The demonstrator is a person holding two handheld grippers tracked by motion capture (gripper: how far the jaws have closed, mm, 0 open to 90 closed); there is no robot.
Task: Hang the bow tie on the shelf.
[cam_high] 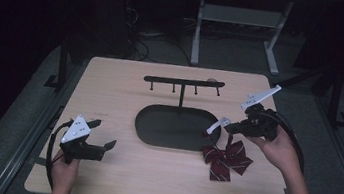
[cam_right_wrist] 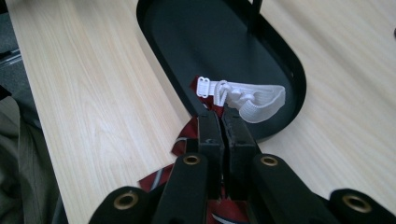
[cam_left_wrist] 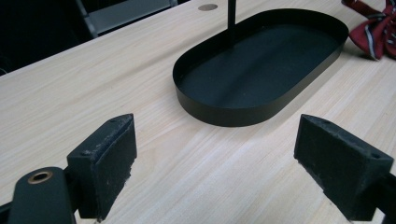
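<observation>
Right gripper [cam_high: 229, 127] with jaws clamped on white elastic strap [cam_right_wrist: 247, 98] of striped bow tie [cam_high: 226, 158], beside black tray [cam_high: 154, 137] on the surface; left gripper [cam_high: 104, 136] jaws apart.

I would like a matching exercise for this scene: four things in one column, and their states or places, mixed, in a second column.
Things:
1. left gripper
2. right gripper
3. bow tie
4. oval tray

States or places:
A. black, at the foot of the hook stand
B. dark red with stripes, hanging down to the table
C. jaws wide apart, nothing between them
D. jaws shut on the white strap

Pairs: 1-C, 2-D, 3-B, 4-A
</observation>
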